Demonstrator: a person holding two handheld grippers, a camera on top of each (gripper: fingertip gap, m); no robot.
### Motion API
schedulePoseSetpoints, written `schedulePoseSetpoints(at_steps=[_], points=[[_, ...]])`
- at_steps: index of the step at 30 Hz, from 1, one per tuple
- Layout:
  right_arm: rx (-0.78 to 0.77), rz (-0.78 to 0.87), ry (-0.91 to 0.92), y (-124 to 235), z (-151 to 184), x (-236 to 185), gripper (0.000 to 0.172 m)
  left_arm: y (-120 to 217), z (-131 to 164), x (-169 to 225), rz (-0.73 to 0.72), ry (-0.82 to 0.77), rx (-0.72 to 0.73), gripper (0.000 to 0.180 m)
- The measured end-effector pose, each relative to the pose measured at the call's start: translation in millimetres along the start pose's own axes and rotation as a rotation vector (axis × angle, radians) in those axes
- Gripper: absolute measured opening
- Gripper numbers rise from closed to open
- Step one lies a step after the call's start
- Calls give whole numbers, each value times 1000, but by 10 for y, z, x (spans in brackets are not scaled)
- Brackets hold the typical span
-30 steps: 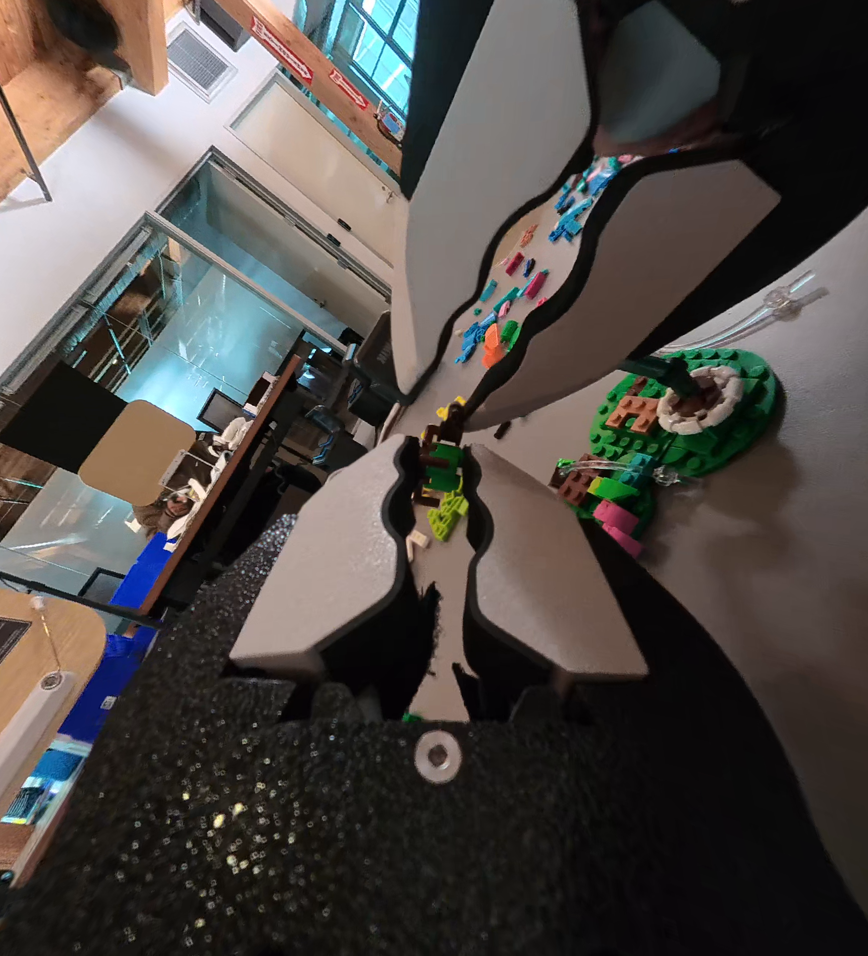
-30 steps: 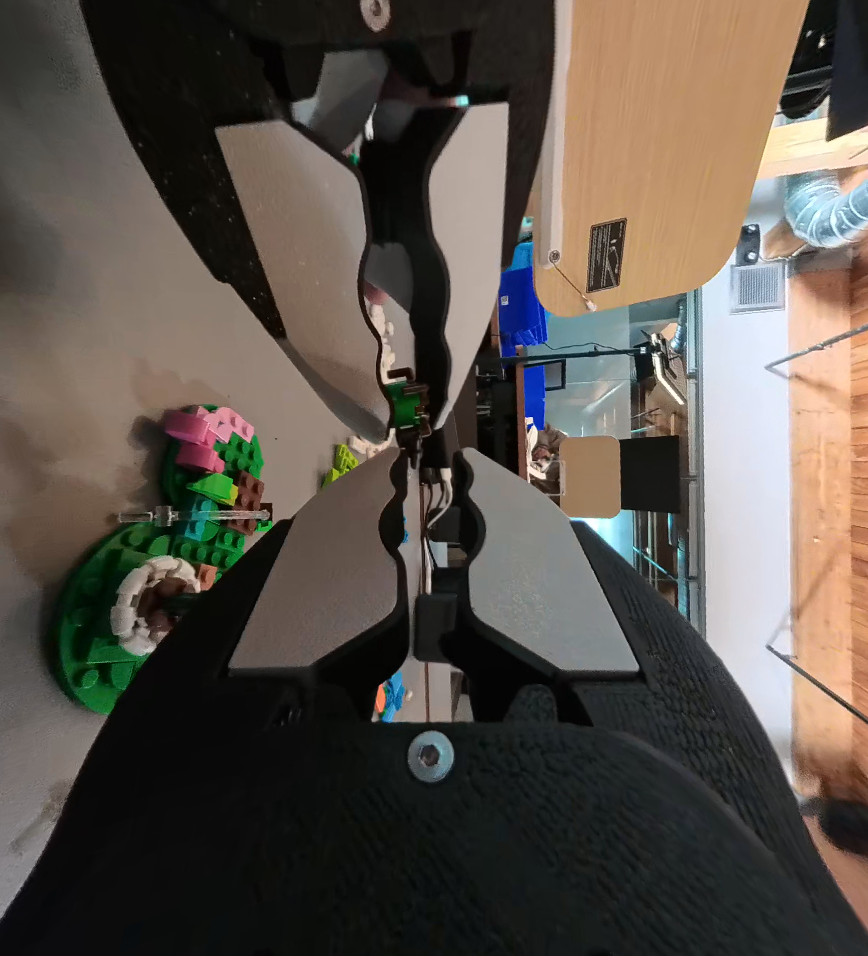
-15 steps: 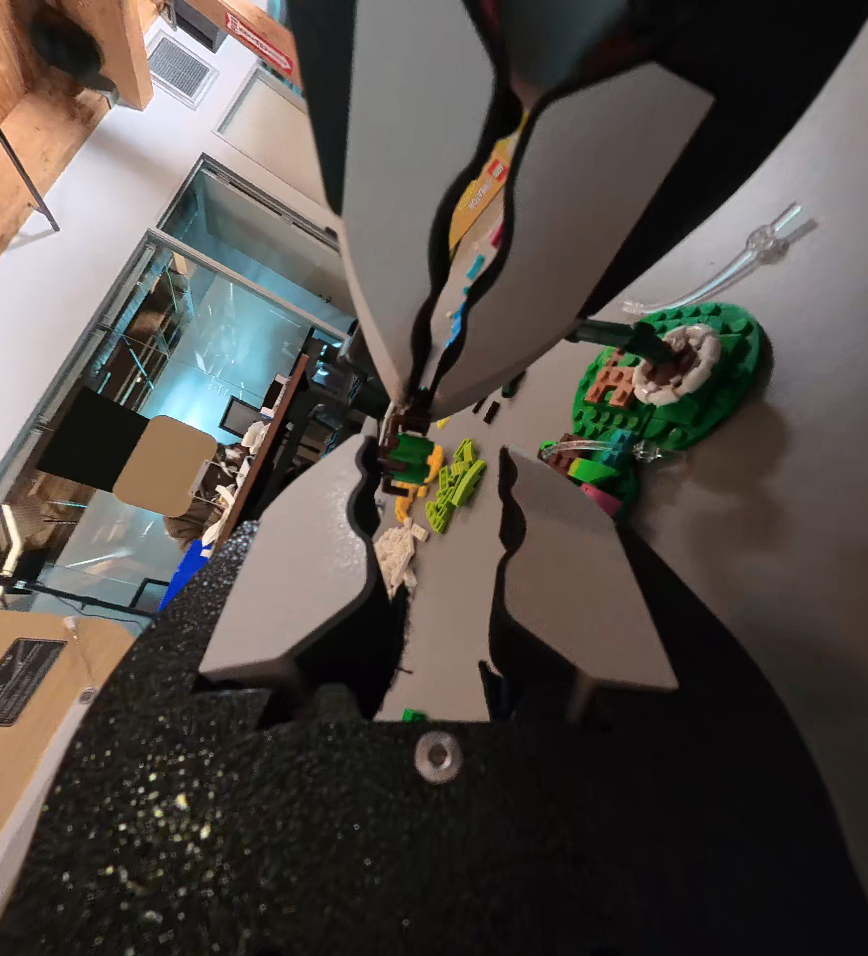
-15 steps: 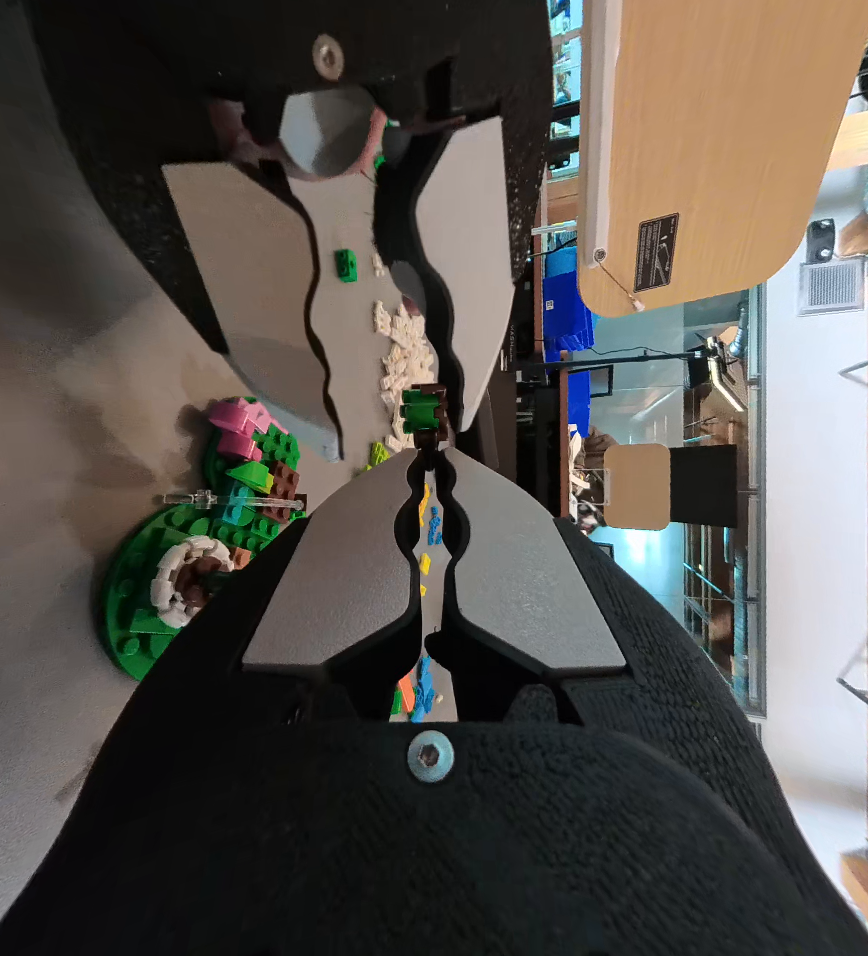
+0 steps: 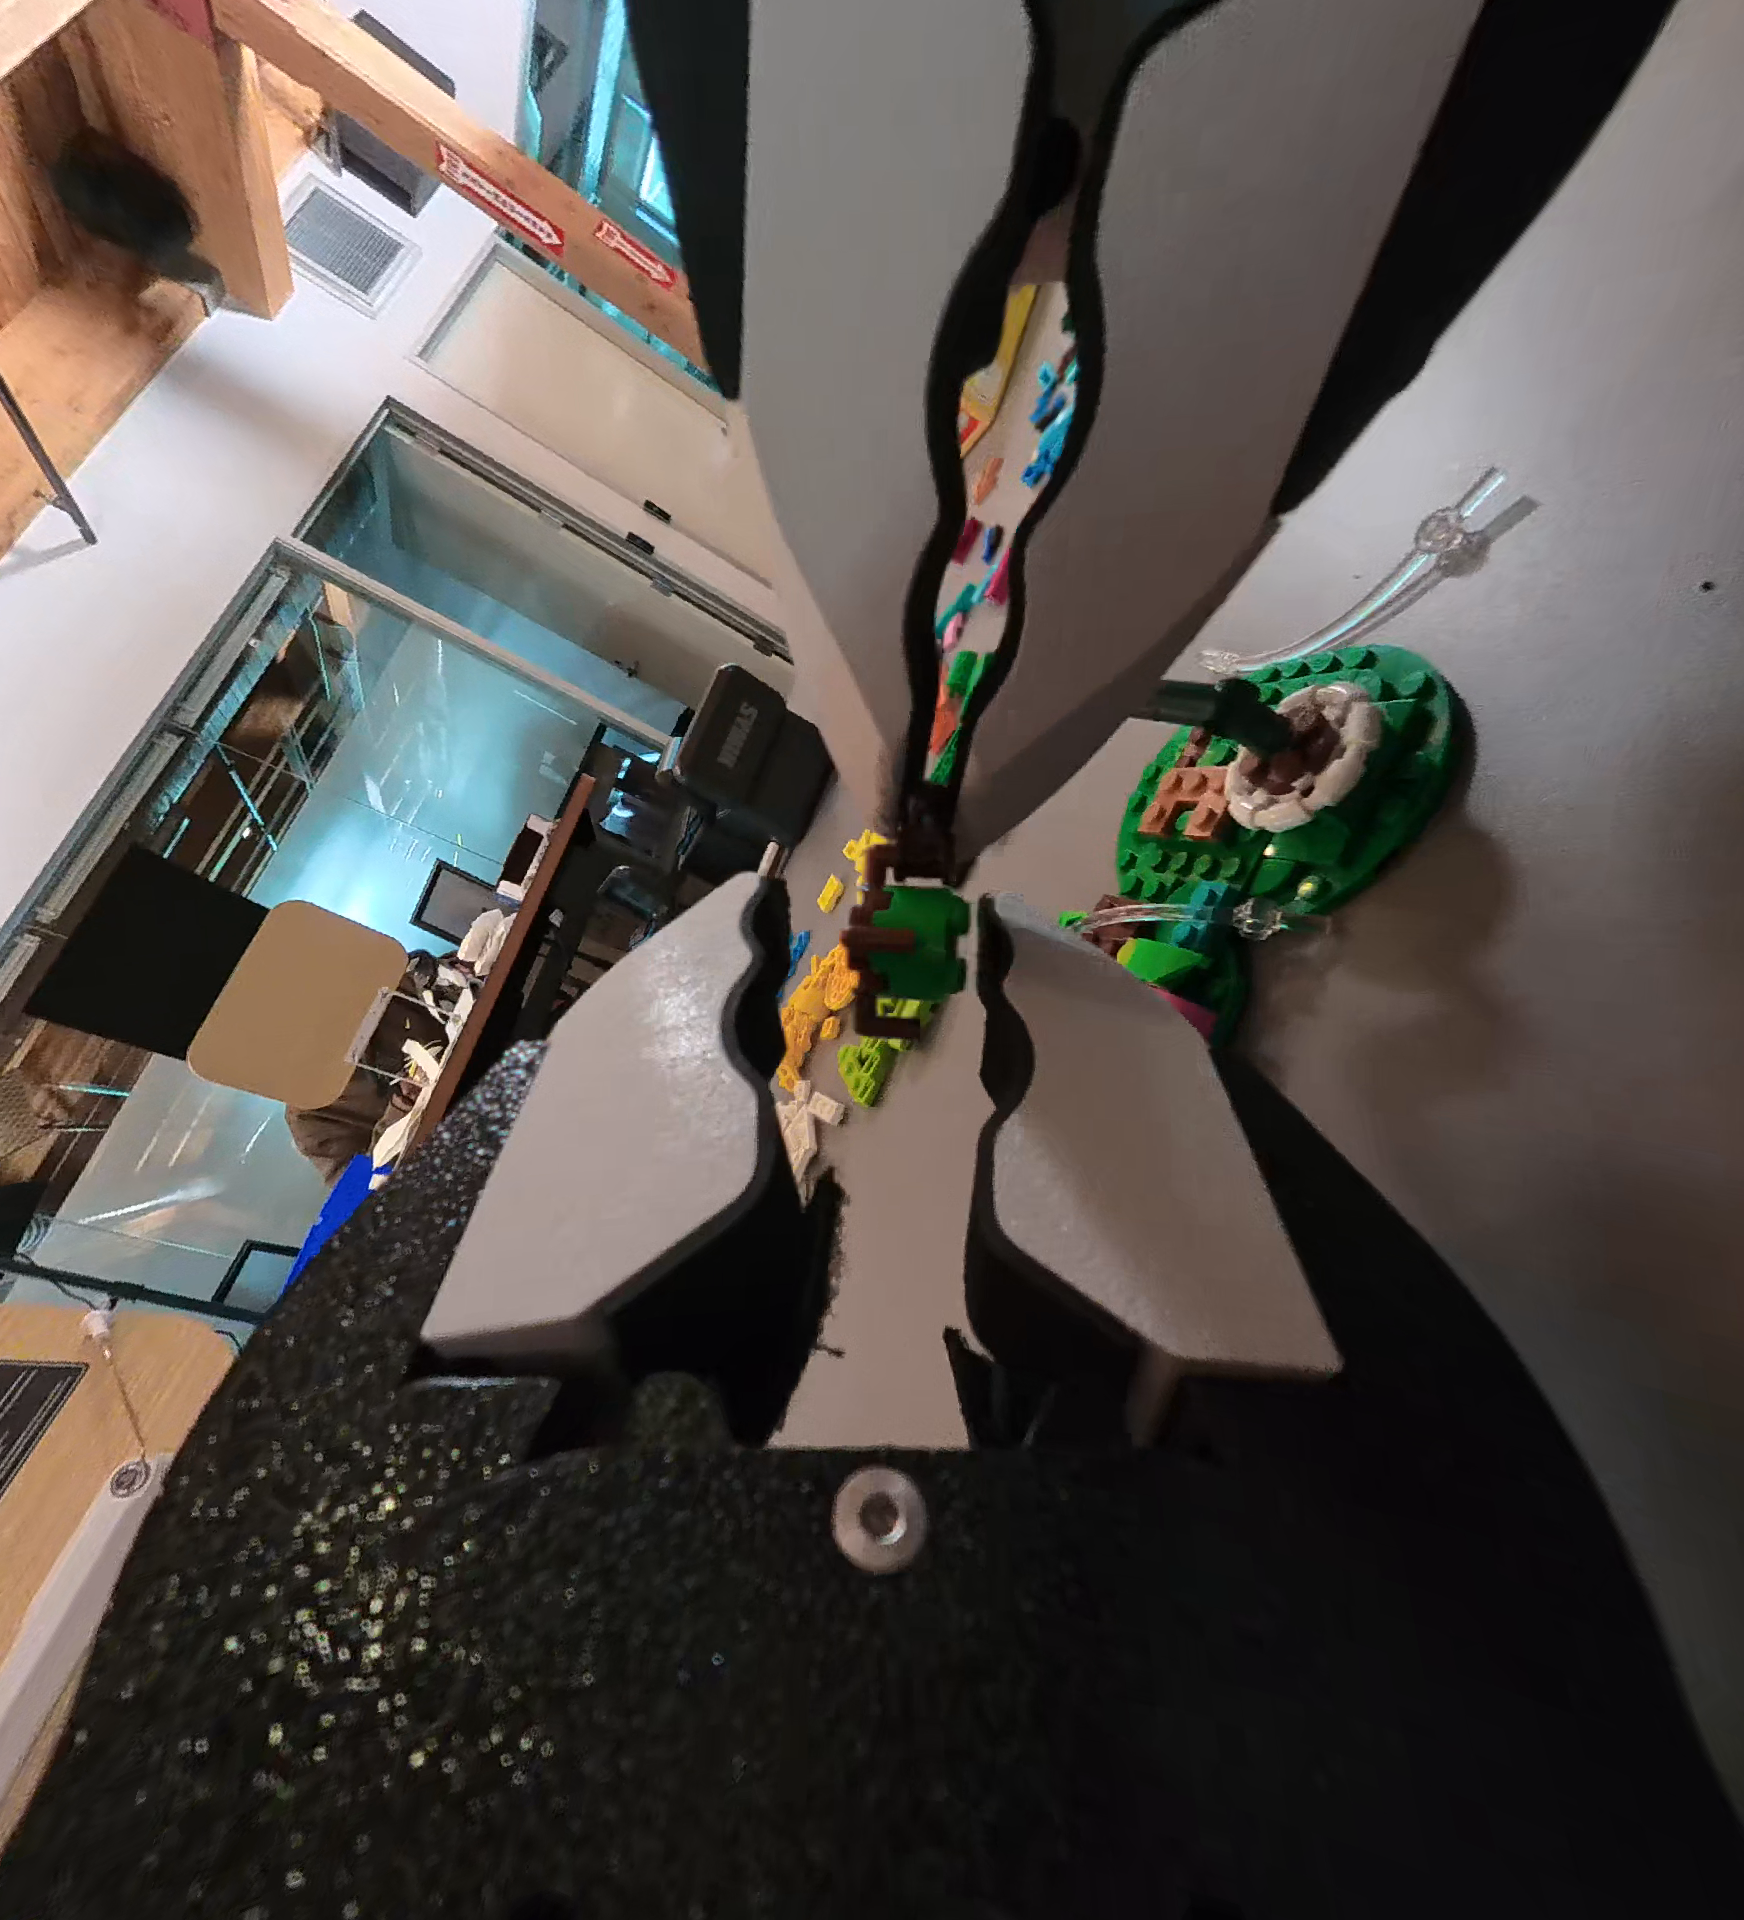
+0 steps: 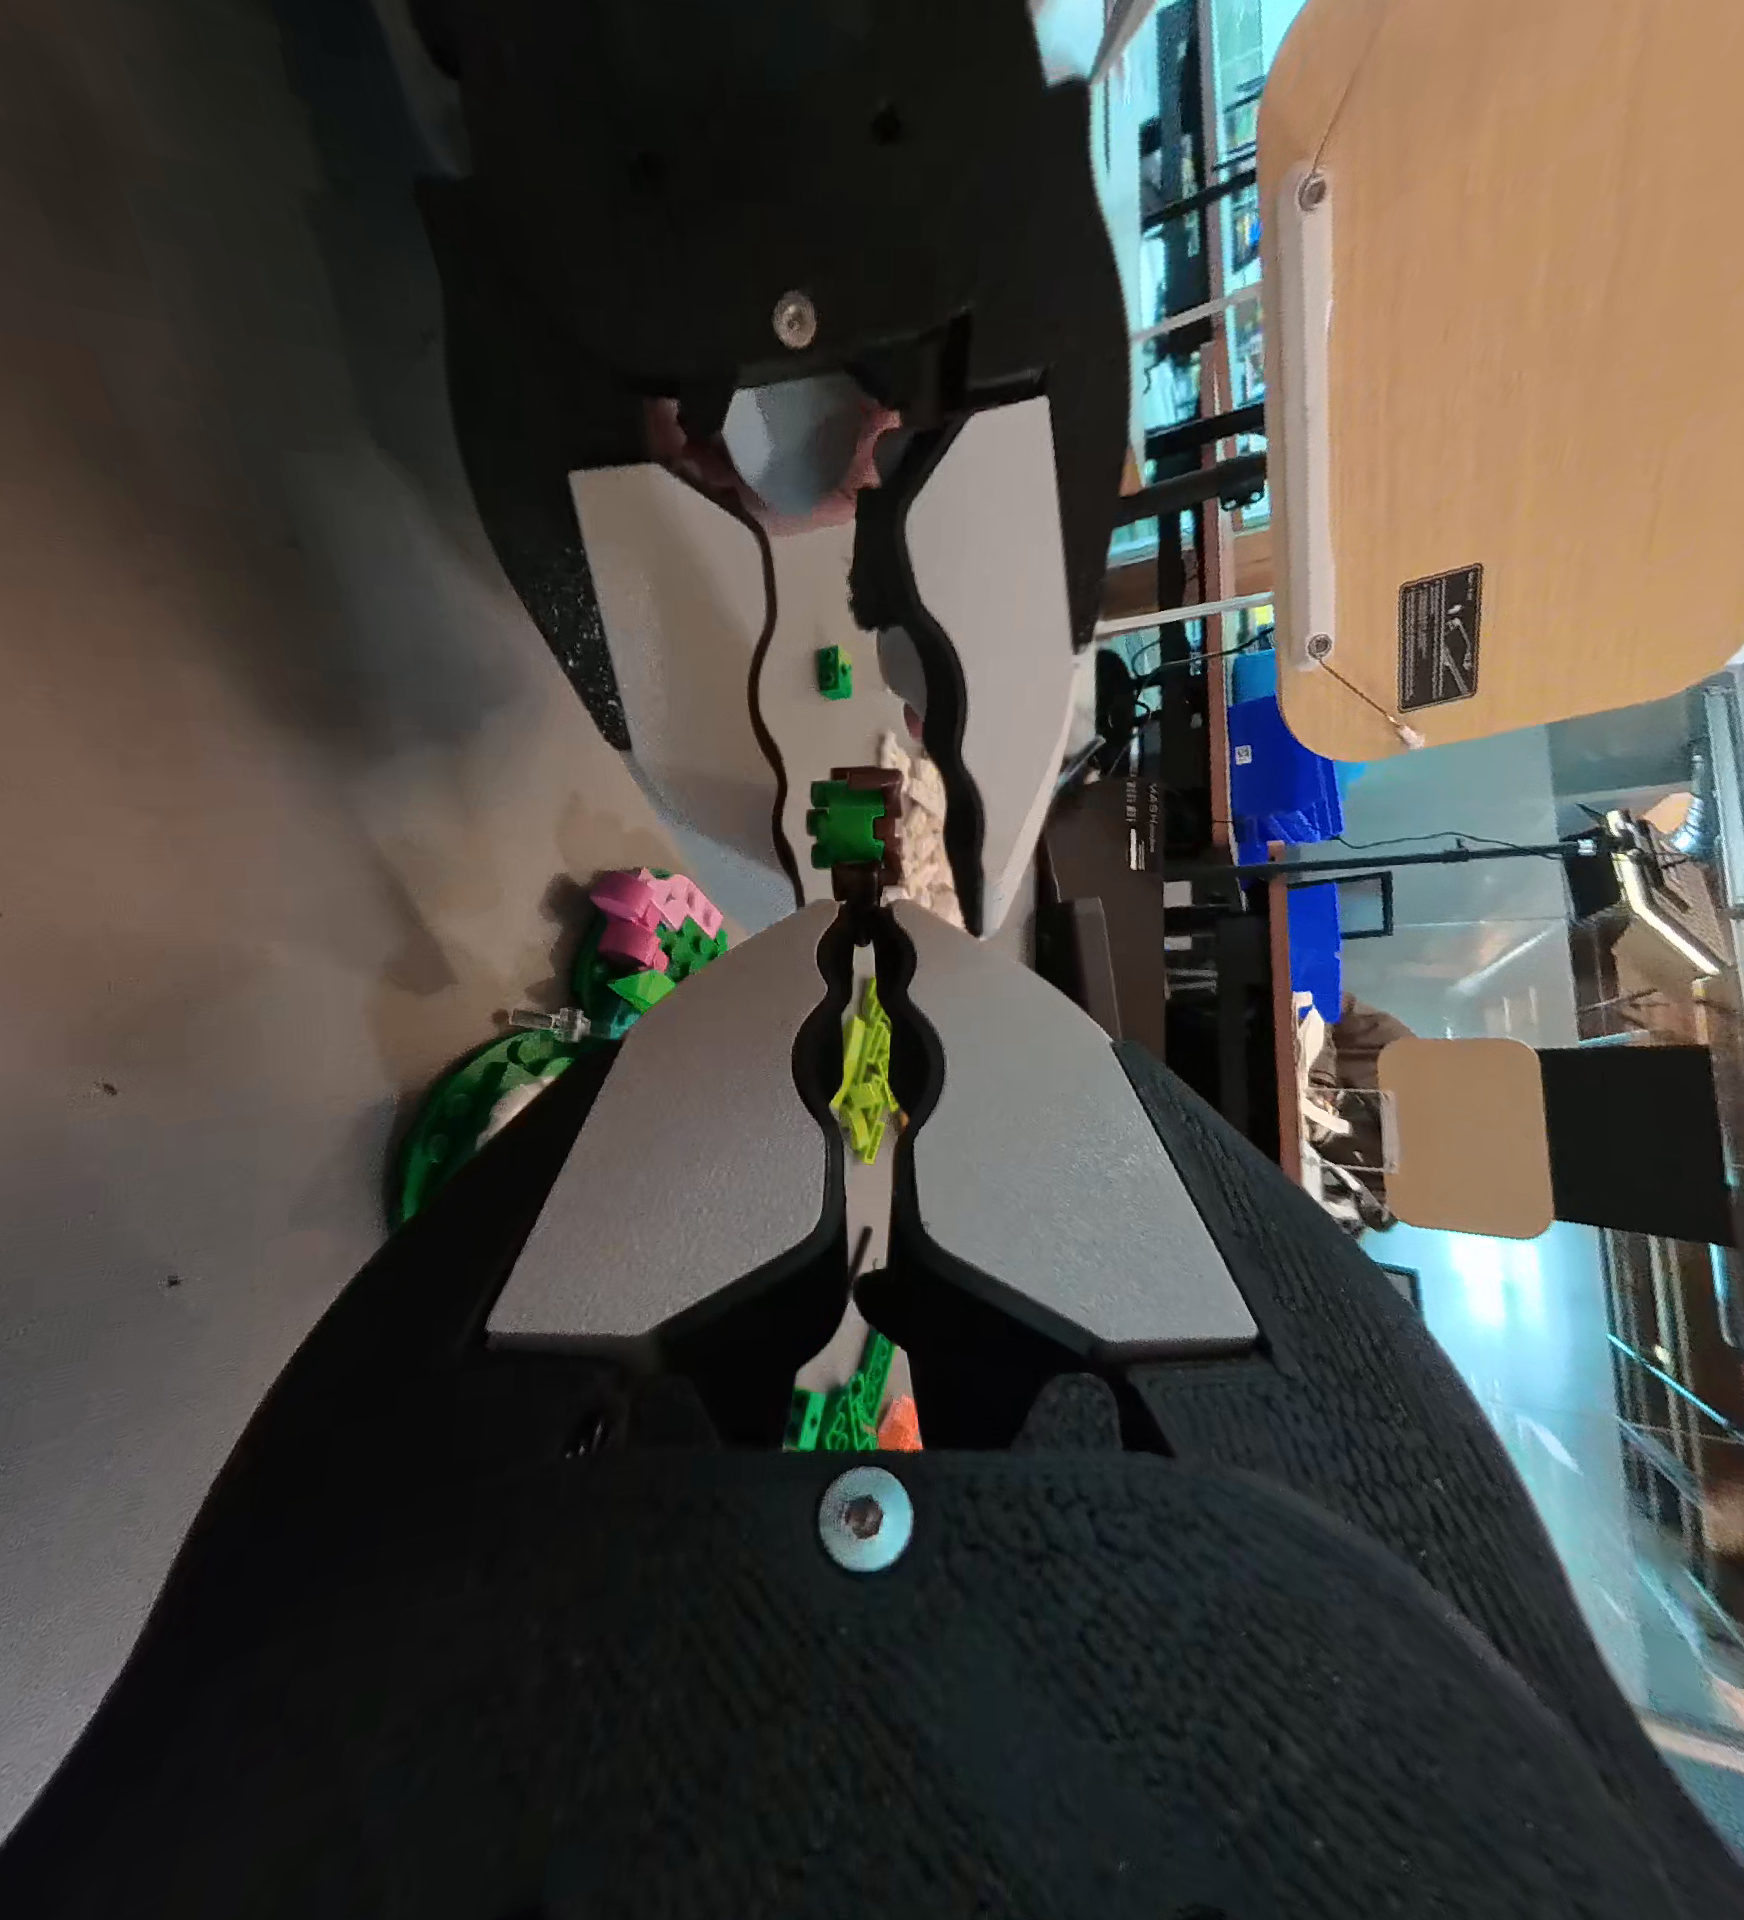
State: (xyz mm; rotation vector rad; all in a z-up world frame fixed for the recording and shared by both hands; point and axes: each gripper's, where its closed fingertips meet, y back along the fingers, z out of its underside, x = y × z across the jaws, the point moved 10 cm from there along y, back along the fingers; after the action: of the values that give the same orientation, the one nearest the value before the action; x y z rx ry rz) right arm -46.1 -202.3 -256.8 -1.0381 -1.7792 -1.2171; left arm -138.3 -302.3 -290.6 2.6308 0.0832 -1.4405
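A small green and brown brick assembly [image 5: 907, 935] hangs in the air between the two grippers. My right gripper [image 6: 860, 912] is shut on its thin brown end; in the left wrist view it reaches in from above [image 5: 925, 821]. My left gripper [image 5: 873, 904] is open. Its fingers stand on either side of the green part, and neither pad presses on it. The right wrist view shows the assembly [image 6: 847, 826] between the left gripper's spread fingers [image 6: 702, 727].
A round green brick base with a white ring [image 5: 1294, 769] lies on the grey table [image 5: 1626, 935], with a small pink and green build [image 6: 650, 925] beside it. A clear tube [image 5: 1367, 613] lies nearby. Loose yellow [image 5: 811, 997], lime [image 5: 873, 1060] and white [image 5: 811, 1122] bricks lie below. My two grippers' fingertips are within a few centimetres of each other.
My right gripper closed on the assembly's brown end. My left gripper, which held the green part a second ago, opened off it and has since narrowed a little.
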Motion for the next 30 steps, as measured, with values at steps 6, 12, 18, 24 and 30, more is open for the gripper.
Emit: schedulePoseSetpoints(at_steps=[6,12,18,24,30], points=[[8,8,-13,27,3,21,3,28,-23,15,-1,-38,35,16],[-54,52,5,-15,5,23,3,19,-19,8,-33,-76,2,15],[-264,127,67,-149,-61,-10,12,-21,-23,-63,-22,-44,-116,14],[-294,136,71,-137,-111,4,5,-14,-71,-77,11,-76,-136,13],[-296,195,204,-97,-160,5,3,9,-68,-169,89,113,-96,17]])
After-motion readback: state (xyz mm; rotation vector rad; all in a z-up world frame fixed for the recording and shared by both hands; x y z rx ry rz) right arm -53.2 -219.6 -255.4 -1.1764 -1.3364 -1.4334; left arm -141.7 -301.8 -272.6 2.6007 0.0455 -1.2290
